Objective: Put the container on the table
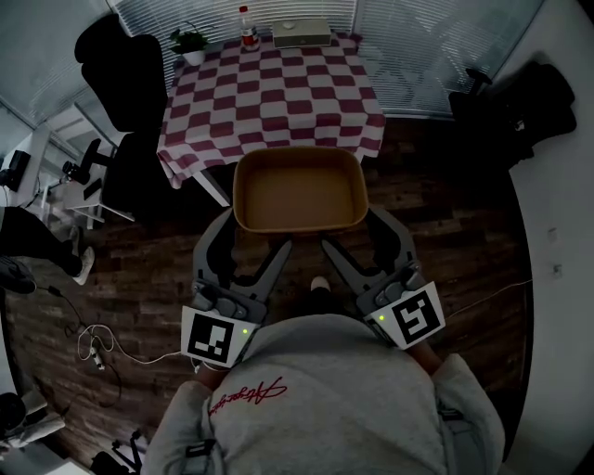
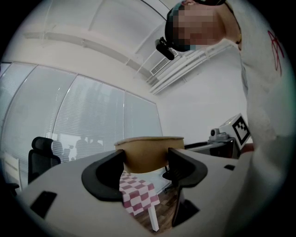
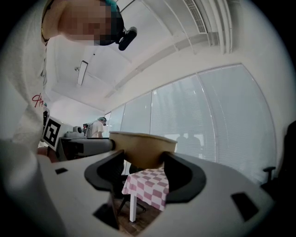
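The container (image 1: 297, 190), a shallow tan tub with nothing in it, was held in the air between both tools, over the wooden floor (image 1: 445, 250) and just short of the near edge of the counter (image 1: 269, 93). It was not yet over the checked cloth. The left tool (image 2: 146, 155) was seen closed on the tub's left end, with the tan wall pressed between its two jaws. The right tool (image 3: 144, 157) was clamped in the same way on the right end.

The tub's long axis ran from left to right, roughly parallel to the counter's near edge. The load was shared evenly, so neither hand could be called the nearer.

The counter lay straight ahead of the tub and beyond it, so a forward carry by both arms together was judged to be needed before any lowering. A wide stretch of cloth lay bare near the front. A bottle (image 1: 248, 28), a small plant (image 1: 191, 42) and a flat box (image 1: 300, 32) were kept to the far edge, well apart from the likely landing spot.
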A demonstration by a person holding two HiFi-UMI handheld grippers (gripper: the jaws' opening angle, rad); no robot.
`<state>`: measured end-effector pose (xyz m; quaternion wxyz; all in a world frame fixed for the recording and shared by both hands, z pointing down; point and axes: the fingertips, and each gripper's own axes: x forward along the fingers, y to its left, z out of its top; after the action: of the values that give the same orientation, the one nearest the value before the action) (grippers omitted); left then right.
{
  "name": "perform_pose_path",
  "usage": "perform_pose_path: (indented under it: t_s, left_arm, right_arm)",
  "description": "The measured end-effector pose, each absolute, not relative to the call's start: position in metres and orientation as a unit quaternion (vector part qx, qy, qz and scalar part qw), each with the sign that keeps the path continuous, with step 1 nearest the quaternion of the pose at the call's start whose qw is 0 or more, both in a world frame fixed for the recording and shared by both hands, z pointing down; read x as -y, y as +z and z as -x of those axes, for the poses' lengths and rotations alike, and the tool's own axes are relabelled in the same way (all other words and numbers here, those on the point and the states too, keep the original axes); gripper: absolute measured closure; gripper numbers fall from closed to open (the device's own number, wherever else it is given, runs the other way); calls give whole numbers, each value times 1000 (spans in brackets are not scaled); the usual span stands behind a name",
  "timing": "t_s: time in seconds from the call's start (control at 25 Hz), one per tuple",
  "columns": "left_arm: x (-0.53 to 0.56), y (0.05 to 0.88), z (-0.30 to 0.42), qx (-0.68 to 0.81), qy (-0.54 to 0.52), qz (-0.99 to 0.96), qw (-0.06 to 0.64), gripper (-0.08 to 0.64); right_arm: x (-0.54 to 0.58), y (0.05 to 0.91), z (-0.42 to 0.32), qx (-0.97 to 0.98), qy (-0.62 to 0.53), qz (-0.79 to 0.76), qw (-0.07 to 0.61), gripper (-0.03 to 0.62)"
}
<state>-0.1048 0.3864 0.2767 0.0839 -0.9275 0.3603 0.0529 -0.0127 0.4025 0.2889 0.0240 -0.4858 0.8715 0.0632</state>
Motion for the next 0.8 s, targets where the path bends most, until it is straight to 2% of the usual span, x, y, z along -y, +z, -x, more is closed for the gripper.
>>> perform_pose_path:
  t_s: [0.8]
  left_arm:
    - [-279, 265, 47, -394, 56, 913, 93, 262]
  right_arm:
    - [-288, 277, -47, -890, 68, 450, 34, 325]
